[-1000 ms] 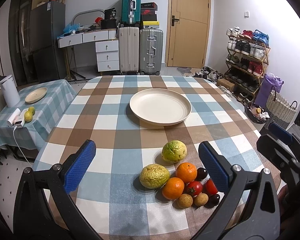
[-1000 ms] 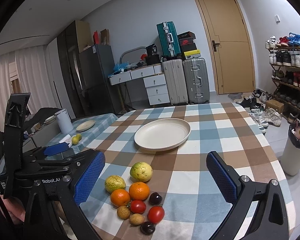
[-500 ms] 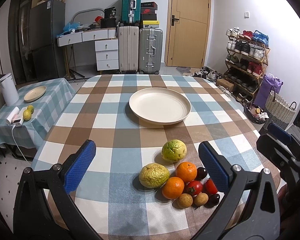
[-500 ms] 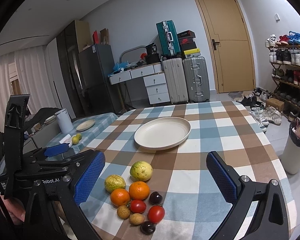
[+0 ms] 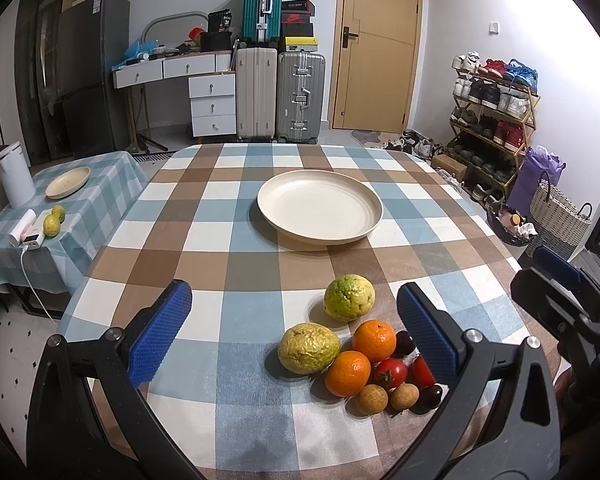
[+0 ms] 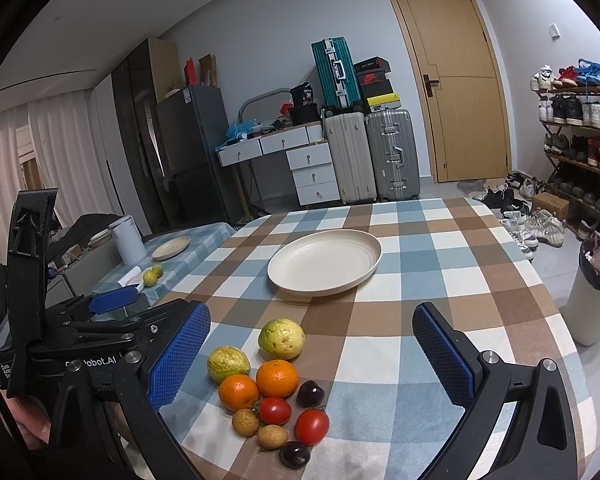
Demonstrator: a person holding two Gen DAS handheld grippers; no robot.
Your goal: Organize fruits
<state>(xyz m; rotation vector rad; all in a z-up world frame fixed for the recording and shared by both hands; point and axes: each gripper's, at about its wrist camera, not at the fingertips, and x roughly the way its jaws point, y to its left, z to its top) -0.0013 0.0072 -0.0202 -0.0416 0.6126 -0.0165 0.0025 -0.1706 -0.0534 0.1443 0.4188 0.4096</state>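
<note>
While the cream plate (image 5: pixel 320 208) at the desk's (image 5: pixel 204 248) centre holds nothing, every fruit in the near cluster (image 5: pixel 356 352) awaits transfer, and both the left gripper (image 5: pixel 296 328) and right gripper (image 6: pixel 312 352) hover with jaws open, gripping nothing.

Bench (image 5: pixel 204 248) covered by a checked cloth of blue, brown and white squares. Toward its far middle lies an empty cream plate (image 5: pixel 320 212). Near the front edge, well apart from the plate, a close cluster of fruit rests on the cloth: two yellow-green guavas (image 5: pixel 349 298), two oranges (image 5: pixel 374 340), two red tomatoes (image 6: pixel 312 426), two tan longans (image 6: pixel 245 422) and two dark plums (image 6: pixel 310 394), most touching a neighbour.
</note>
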